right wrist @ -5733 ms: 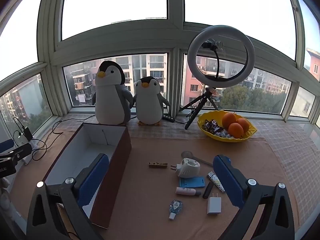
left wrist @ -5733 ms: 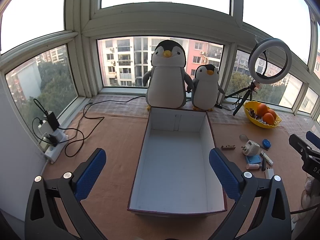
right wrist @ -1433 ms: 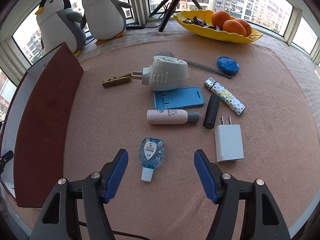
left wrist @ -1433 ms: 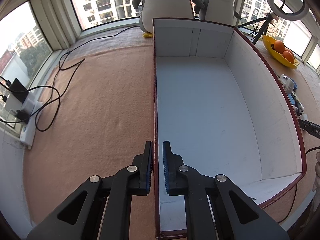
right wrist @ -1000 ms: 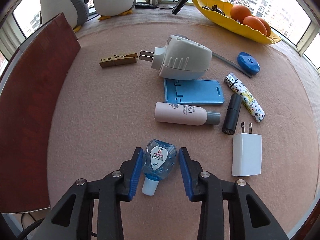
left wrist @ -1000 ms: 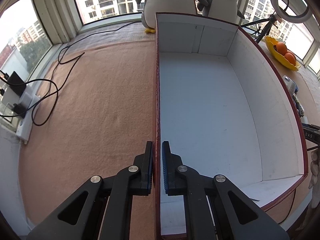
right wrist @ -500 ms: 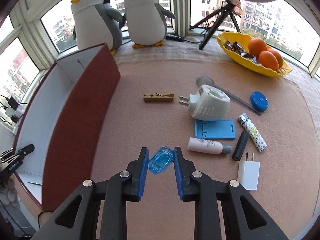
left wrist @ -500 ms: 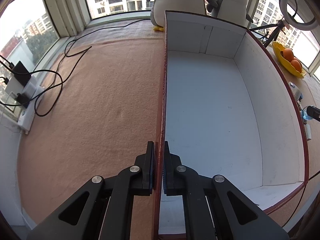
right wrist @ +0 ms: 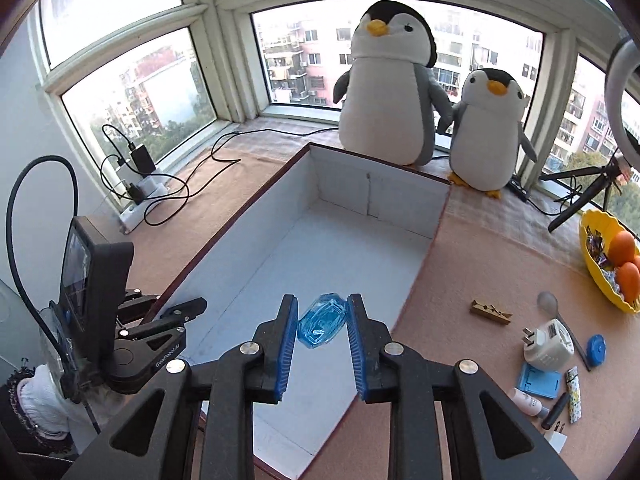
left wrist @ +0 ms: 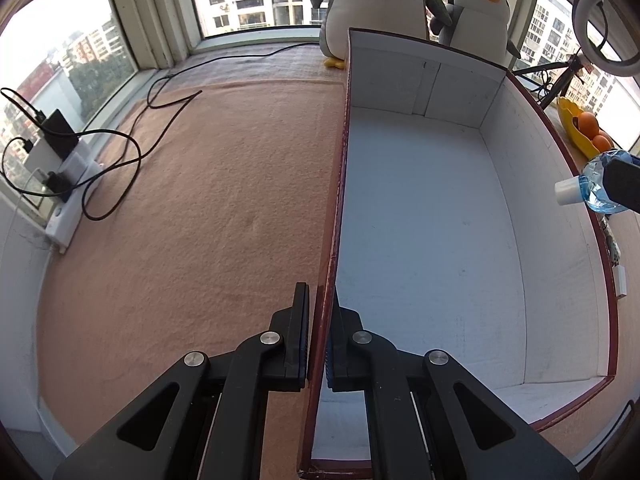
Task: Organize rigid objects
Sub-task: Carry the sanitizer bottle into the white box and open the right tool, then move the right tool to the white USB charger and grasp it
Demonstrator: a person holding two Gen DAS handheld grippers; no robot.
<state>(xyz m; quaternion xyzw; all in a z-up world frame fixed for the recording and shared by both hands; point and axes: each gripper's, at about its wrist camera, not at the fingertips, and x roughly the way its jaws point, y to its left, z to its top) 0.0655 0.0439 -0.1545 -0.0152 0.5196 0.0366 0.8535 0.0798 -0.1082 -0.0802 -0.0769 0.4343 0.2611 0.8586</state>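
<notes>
A long open box (left wrist: pixel 424 216) with white inside and dark red outside lies on the tan cloth; it also shows in the right wrist view (right wrist: pixel 304 248). My left gripper (left wrist: pixel 319 304) is shut on the box's left wall near its front end. My right gripper (right wrist: pixel 322 322) is shut on a small blue clear bottle (right wrist: pixel 322 320) and holds it above the box's inside. The bottle with its white cap shows at the right edge of the left wrist view (left wrist: pixel 592 190). The left gripper shows in the right wrist view (right wrist: pixel 176 312).
Two plush penguins (right wrist: pixel 392 92) stand behind the box. Right of the box lie a clothespin (right wrist: pixel 490 312), white plug adapter (right wrist: pixel 548 346), blue stand (right wrist: pixel 538 380) and several other small items. A yellow fruit bowl (right wrist: pixel 600 256) is far right. A power strip with cables (left wrist: pixel 60 184) lies left.
My right gripper closed on the blue bottle, lifted it off the cloth and carried it left over the box. My left gripper stayed shut on the box wall.
</notes>
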